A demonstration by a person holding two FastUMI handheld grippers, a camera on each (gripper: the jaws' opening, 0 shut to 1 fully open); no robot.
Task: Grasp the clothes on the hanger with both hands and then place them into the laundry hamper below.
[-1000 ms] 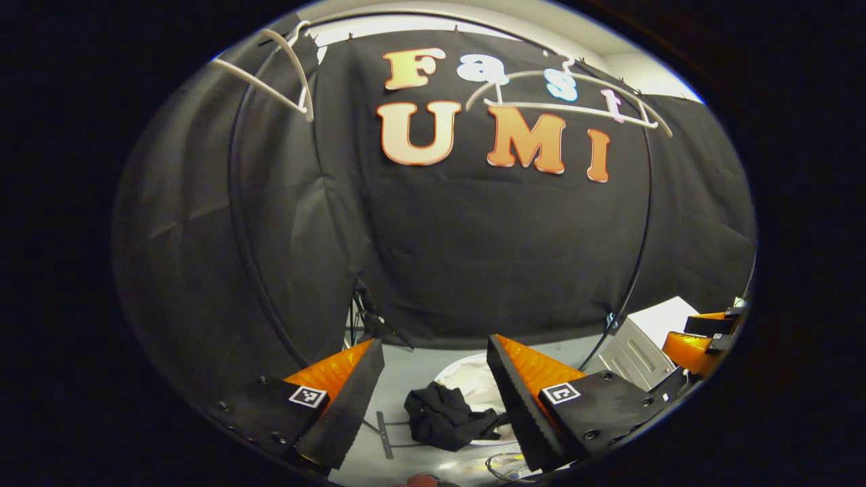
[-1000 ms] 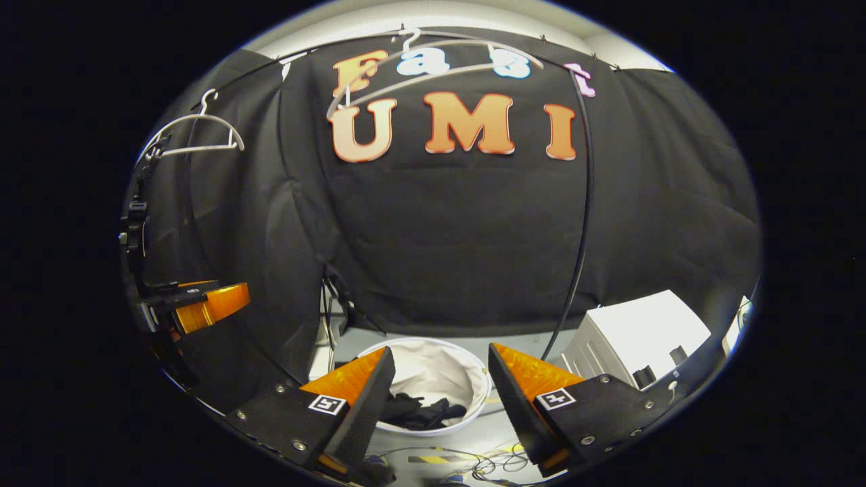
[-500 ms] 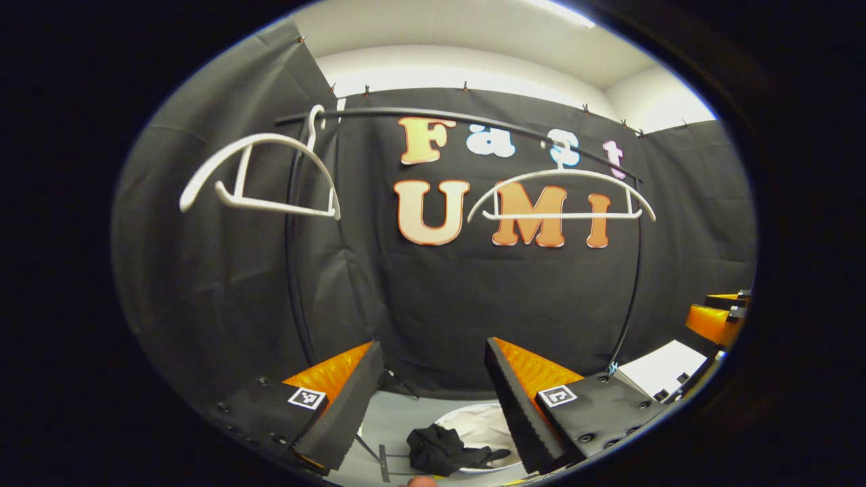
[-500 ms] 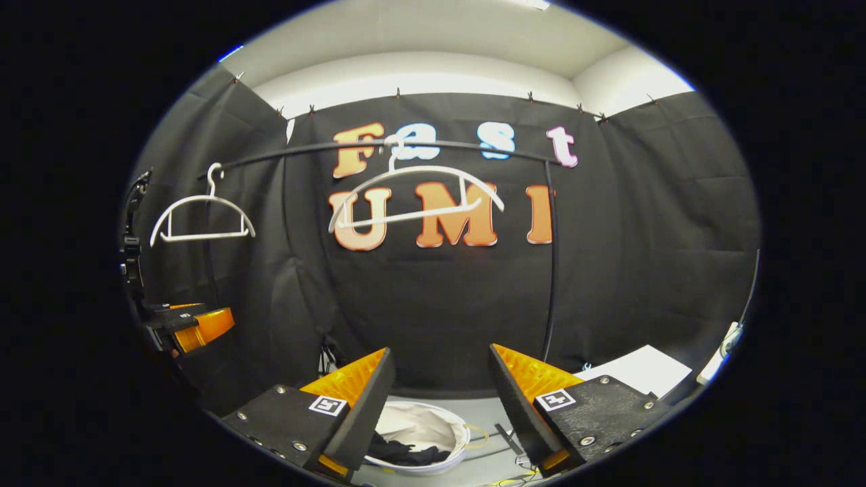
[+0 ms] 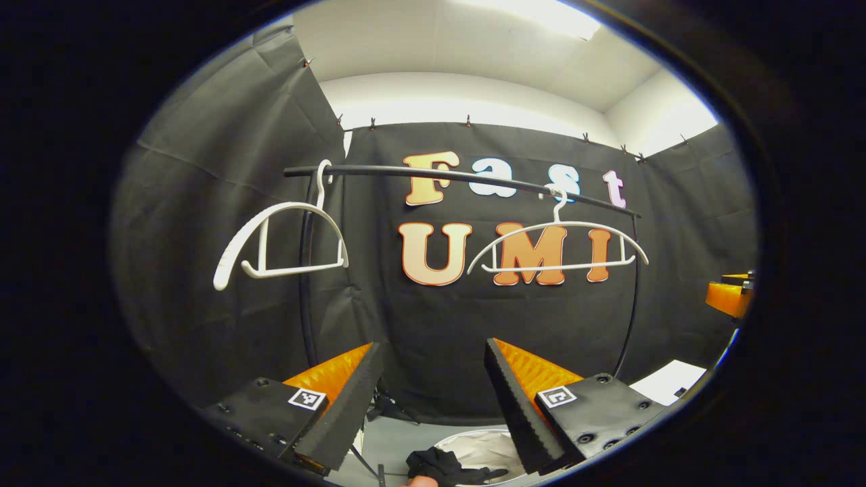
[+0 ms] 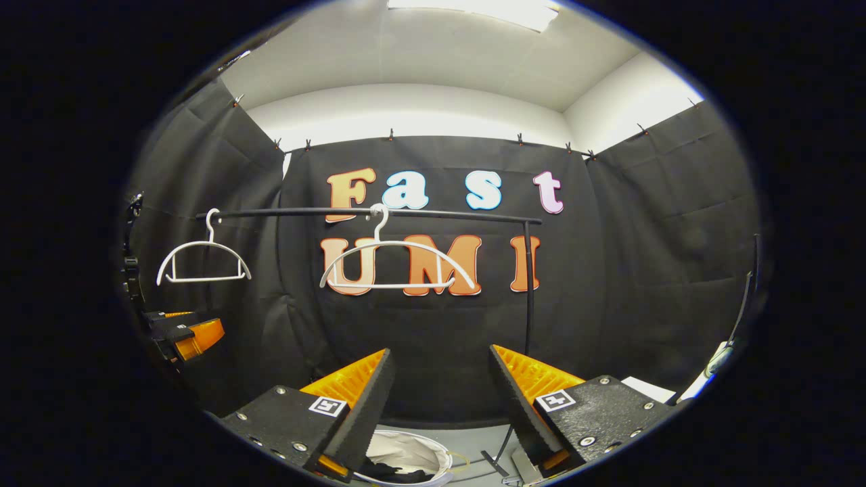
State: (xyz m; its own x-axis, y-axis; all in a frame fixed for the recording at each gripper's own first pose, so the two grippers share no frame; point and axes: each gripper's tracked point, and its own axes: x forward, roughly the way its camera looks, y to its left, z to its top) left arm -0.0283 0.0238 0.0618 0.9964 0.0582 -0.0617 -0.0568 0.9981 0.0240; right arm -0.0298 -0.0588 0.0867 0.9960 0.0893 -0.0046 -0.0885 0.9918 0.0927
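the left gripper (image 5: pixel 429 399) is pointing level at the booth's back wall, its two fingers spread wide apart with nothing between them. the right gripper (image 6: pixel 440 399) is doing the same in the right gripper view, fingers parted and gripping nothing. in the left gripper view, the right gripper is peeking in at the far right edge; in the right gripper view, the left gripper is showing at the far left edge.

a black clothes rail (image 5: pixel 467 177) is running across in front of the wall, and two white hangers are dangling from it, both bare: the left hanger (image 5: pixel 281 247) is hanging near the rail's left end, turned partly side-on, and the right hanger (image 5: pixel 558 247) is hanging further along, facing square on. in the right gripper view the same pair is showing as a small hanger at the left (image 6: pixel 203 260) and a nearer one at mid-rail (image 6: pixel 396 264).

the clothes (image 5: pixel 443 467), a dark crumpled bundle, are lying low at the bottom of the left gripper view, seemingly draped over the rim of the white laundry hamper (image 5: pixel 484 448), though the edge of the view is cutting this off. in the right gripper view the hamper (image 6: pixel 406 456) is sitting on the floor below the fingers, with dark fabric (image 6: pixel 389 471) resting inside it. a white box (image 5: pixel 666 380) is standing at the lower right.
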